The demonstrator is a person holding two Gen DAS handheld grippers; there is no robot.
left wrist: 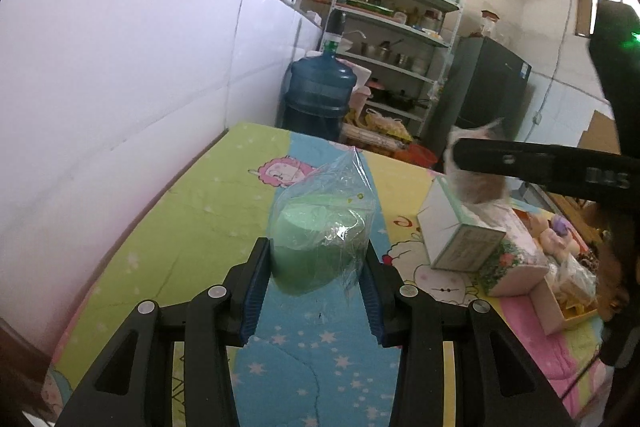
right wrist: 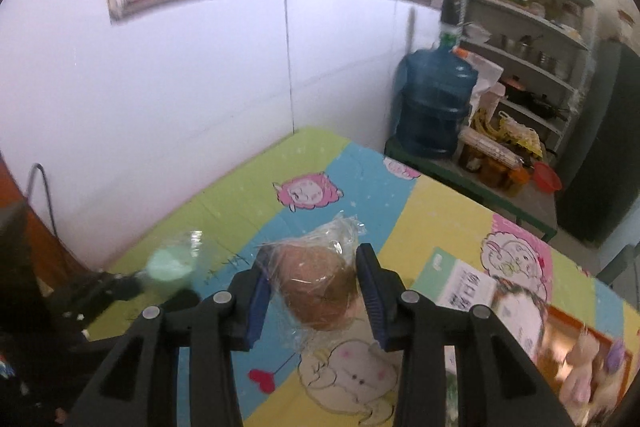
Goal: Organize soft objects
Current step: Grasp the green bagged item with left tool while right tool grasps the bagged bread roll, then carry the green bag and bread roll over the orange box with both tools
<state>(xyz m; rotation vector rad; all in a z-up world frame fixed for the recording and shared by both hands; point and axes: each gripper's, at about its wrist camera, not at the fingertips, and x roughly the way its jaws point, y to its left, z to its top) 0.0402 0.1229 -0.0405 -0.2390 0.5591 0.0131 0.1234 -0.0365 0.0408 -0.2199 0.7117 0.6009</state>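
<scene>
In the left wrist view my left gripper [left wrist: 316,247] is shut on a pale green soft roll [left wrist: 316,239] wrapped in clear plastic, held just above the cartoon tablecloth [left wrist: 192,227]. The right wrist view shows my right gripper [right wrist: 314,261] shut on a brown soft lump [right wrist: 312,291] in clear film, lifted over the cloth [right wrist: 432,211]. From the left camera that brown fluffy lump [left wrist: 478,183] hangs blurred over a tissue box, with one black right finger [left wrist: 520,157] across it. The green roll [right wrist: 168,265] appears blurred at the left of the right wrist view.
A white tissue box [left wrist: 452,231] leans on a floral box [left wrist: 516,263], with a cardboard box of plush toys [right wrist: 580,359] to the right. A white wall [left wrist: 120,87] borders the table's left side. Beyond the far edge stand a blue water jug [left wrist: 318,95], a shelf rack [left wrist: 396,27] and a dark fridge [left wrist: 480,87].
</scene>
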